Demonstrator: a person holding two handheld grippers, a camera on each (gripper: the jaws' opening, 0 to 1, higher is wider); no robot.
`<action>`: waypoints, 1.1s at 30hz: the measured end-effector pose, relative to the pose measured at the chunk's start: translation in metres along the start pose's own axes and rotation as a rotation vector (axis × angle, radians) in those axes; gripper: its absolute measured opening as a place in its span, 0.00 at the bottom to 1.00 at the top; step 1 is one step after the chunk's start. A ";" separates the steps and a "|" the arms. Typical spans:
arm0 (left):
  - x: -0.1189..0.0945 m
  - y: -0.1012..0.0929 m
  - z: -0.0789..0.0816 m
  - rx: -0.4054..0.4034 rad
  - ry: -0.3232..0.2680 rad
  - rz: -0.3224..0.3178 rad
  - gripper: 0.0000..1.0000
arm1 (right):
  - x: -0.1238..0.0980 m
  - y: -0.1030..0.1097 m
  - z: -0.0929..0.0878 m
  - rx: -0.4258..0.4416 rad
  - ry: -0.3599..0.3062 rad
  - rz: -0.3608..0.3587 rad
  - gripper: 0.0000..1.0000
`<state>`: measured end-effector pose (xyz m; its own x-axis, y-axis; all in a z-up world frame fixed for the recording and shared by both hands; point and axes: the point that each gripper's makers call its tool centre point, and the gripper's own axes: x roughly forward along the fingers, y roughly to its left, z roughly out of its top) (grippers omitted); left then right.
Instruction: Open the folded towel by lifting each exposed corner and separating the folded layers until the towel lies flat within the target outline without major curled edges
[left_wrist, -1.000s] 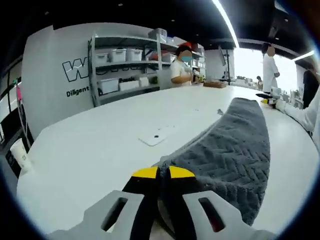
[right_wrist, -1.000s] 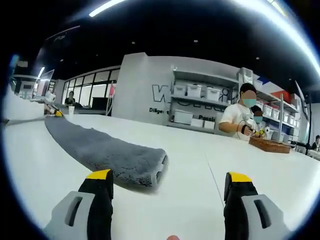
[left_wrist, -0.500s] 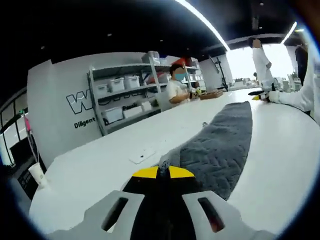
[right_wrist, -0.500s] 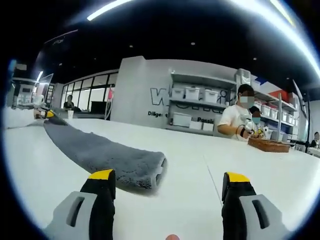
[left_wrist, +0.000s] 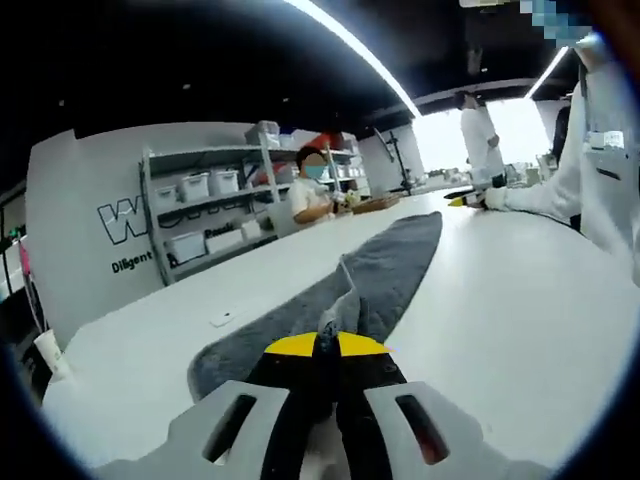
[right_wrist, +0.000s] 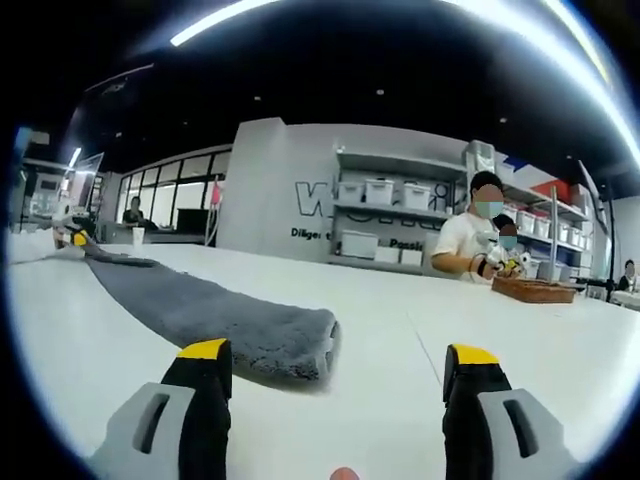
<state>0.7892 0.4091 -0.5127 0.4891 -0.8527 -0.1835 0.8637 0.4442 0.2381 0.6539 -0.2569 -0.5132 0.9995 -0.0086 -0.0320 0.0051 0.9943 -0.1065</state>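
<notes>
Nearest me in the left gripper view, the left gripper (left_wrist: 326, 347) has its yellow-tipped jaws pressed together, pinching a raised corner of the grey towel (left_wrist: 380, 270). From that pinch the towel runs away as a long strip across the white table (left_wrist: 500, 300), one layer peeled up along its near edge. At its far end I see the other gripper's yellow tip beside a white sleeve (left_wrist: 535, 197).

Right gripper view, near: the right gripper (right_wrist: 340, 365) stands with jaws wide apart, nothing between them, low over the table (right_wrist: 400, 340). The towel's (right_wrist: 215, 315) folded end lies just beyond the left jaw, layers stacked at the edge; I cannot tell whether the jaw touches it. The strip stretches far left.

Mid-distance: a brown basket (right_wrist: 533, 289) sits on the table before a seated person (right_wrist: 470, 240); contents not readable.

Far: a metal shelf unit (right_wrist: 385, 225) against the wall carries white lidded bins (right_wrist: 378, 191); what they hold is hidden. A paper cup (left_wrist: 45, 350) stands off the table's far left.
</notes>
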 end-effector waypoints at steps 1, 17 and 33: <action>-0.001 -0.004 -0.001 -0.004 0.003 -0.022 0.03 | 0.000 0.001 0.000 0.000 0.000 -0.001 0.87; -0.019 -0.060 -0.001 -0.007 0.058 -0.299 0.03 | -0.007 0.019 0.001 -0.009 0.002 0.003 0.87; -0.037 -0.067 0.011 -0.073 0.065 -0.317 0.17 | -0.010 0.034 0.003 -0.011 -0.004 0.020 0.88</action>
<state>0.7121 0.4077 -0.5117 0.1995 -0.9334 -0.2983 0.9794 0.1804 0.0906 0.6442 -0.2226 -0.5140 0.9995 0.0122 -0.0301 -0.0156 0.9931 -0.1163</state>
